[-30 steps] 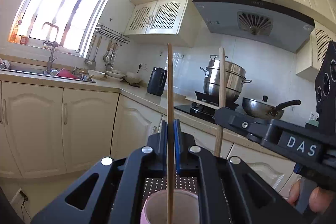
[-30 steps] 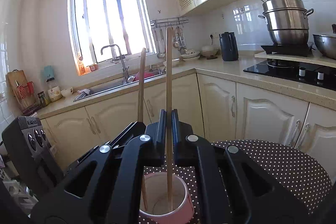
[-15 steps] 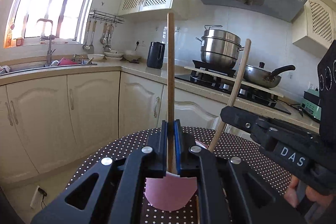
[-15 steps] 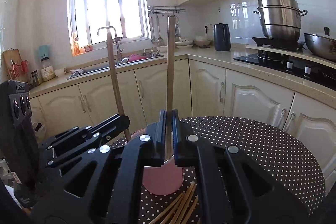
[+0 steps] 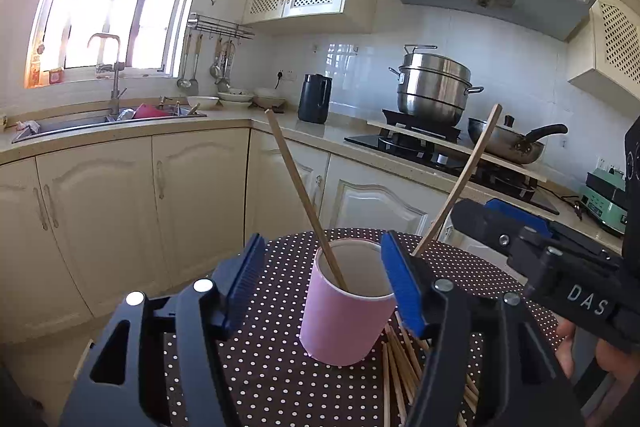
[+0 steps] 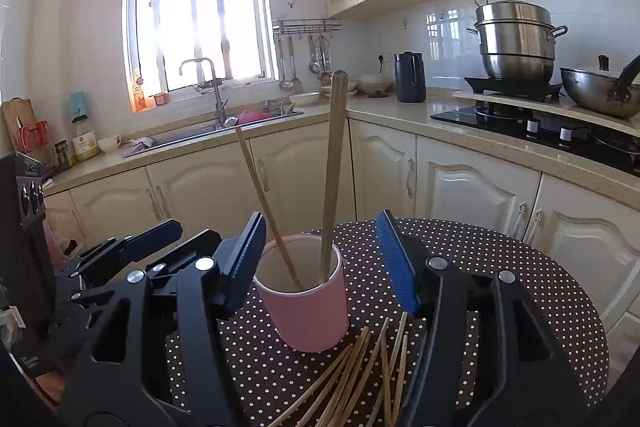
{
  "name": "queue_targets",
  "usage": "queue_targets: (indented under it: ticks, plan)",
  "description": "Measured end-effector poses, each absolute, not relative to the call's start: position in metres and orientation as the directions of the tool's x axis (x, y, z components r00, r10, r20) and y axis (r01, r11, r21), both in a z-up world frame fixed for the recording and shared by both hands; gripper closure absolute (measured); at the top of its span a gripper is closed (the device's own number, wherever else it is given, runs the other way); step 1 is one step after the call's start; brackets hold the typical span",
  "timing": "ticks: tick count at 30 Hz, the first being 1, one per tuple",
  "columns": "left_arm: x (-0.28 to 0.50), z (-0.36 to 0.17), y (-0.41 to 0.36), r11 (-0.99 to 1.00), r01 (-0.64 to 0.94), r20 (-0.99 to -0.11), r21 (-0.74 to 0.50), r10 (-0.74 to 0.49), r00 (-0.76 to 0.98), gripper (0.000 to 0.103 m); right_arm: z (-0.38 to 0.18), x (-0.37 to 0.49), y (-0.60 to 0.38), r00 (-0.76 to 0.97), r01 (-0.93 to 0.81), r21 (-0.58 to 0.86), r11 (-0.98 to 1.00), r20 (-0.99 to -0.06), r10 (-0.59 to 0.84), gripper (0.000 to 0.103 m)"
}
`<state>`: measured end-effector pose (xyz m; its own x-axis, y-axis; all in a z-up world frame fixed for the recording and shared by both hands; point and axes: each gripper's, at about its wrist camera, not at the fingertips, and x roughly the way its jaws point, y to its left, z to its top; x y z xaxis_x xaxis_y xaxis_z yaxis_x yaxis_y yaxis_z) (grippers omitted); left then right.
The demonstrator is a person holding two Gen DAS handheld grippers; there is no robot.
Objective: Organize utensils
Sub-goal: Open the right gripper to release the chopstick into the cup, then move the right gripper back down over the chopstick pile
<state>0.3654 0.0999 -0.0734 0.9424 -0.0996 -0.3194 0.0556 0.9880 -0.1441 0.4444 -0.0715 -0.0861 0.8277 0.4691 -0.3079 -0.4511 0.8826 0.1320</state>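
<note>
- Two chopsticks (image 6: 331,179) stand leaning in the pink cup (image 6: 308,311), one tipped left, one nearer upright.
- Cup sits on the dotted tablecloth (image 6: 500,267), with loose chopsticks (image 6: 360,379) lying just in front of it.
- Left gripper (image 5: 324,283): jaws opening, spread on either side of the cup, pads not touching it or any chopstick.
- Right gripper (image 6: 320,259): jaws opening too, flanking the cup rim, gripping nothing.

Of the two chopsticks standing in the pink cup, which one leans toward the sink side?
In the right wrist view, the thinner, paler chopstick leans toward the sink. The thicker, darker chopstick stands nearly upright in the pink cup.
</note>
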Motion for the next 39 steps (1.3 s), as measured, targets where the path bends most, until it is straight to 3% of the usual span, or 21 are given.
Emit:
queue_targets:
  ticks: [15,25,39]
  plan:
    - [0.319,-0.047,0.077,0.990,0.073,-0.339,-0.121,-0.111,0.934,0.037,-0.065,0.390,-0.104,0.852,-0.425,0.081,0.902,-0.300,0.429,0.043]
    - [0.305,-0.067,0.044,0.989,0.137,-0.512,-0.056,-0.146,0.847,0.032,-0.087,0.370,-0.129,0.814,-0.417,0.051,0.907,-0.422,0.398,0.041]
    - [0.327,-0.126,0.027,0.976,0.202,-0.750,-0.087,-0.198,0.631,0.032,-0.146,0.385,-0.160,0.674,-0.378,0.079,0.922,-0.660,0.333,0.041]
